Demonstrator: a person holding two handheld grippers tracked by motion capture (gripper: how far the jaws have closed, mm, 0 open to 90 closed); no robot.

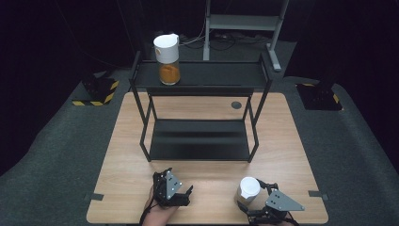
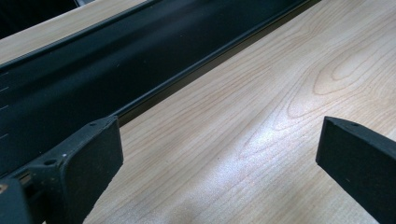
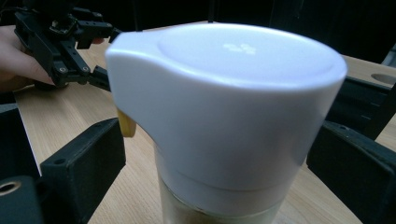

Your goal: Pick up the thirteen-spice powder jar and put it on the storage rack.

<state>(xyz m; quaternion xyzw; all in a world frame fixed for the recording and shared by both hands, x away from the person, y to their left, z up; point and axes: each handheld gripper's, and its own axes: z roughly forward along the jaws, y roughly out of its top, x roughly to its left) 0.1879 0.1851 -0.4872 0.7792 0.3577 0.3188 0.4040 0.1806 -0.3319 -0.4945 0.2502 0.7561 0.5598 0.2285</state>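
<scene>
A smooth white plastic cap with a side spout is topping the round clear jar (image 3: pixel 224 140), which is standing upright, long axis vertical, near the front right edge of the pale wood-grain desk (image 1: pixel 141 141). The right tool (image 1: pixel 256 200) is straddling it, matte black jaws released, not pressing. The left tool (image 1: pixel 181 190) is hanging wide open over bare desk.

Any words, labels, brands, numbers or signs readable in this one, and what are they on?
No text can be read anywhere in these pictures.
White lid of the near jar: a small pale mark on top, too blurred to read.
Jar with orange contents on the shelf: no label can be made out.
Yellow-and-black striped tape on the floor: a warning pattern, no words.
</scene>
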